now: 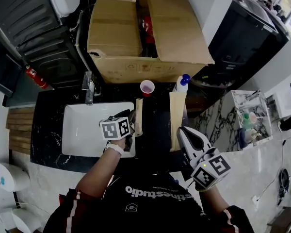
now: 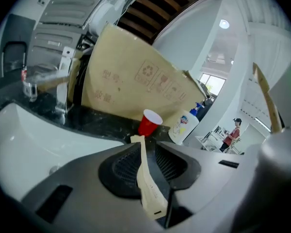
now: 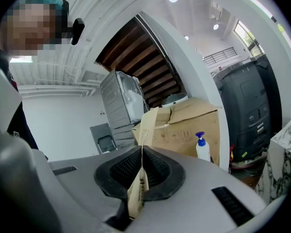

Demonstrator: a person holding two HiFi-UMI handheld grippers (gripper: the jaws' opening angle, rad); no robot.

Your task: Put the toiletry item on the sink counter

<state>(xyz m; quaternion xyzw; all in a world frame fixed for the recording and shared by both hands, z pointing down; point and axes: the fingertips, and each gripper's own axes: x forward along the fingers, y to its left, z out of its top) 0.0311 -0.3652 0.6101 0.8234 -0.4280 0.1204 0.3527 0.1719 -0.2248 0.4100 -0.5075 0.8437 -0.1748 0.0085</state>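
My left gripper [image 1: 132, 119] hangs over the right rim of the white basin [image 1: 82, 130], shut on a slim beige packet [image 1: 138, 115] that points toward the red cup [image 1: 147, 87]. In the left gripper view the slim beige packet [image 2: 145, 178] stands edge-on between the jaws of the left gripper [image 2: 146, 152]. My right gripper [image 1: 182, 133] is over the black counter [image 1: 47, 125], shut on a wider brown paper packet [image 1: 177, 114]. The right gripper view shows the brown paper packet [image 3: 147, 125] pinched in the right gripper [image 3: 141, 155], sticking up past the jaws.
A large cardboard box [image 1: 145, 30] fills the back of the counter. In front of it stand the red cup [image 2: 149, 123] and a white pump bottle [image 1: 182, 83] with a blue top. The faucet [image 1: 88, 86] is behind the basin. A marble-topped rack [image 1: 250, 115] stands to the right.
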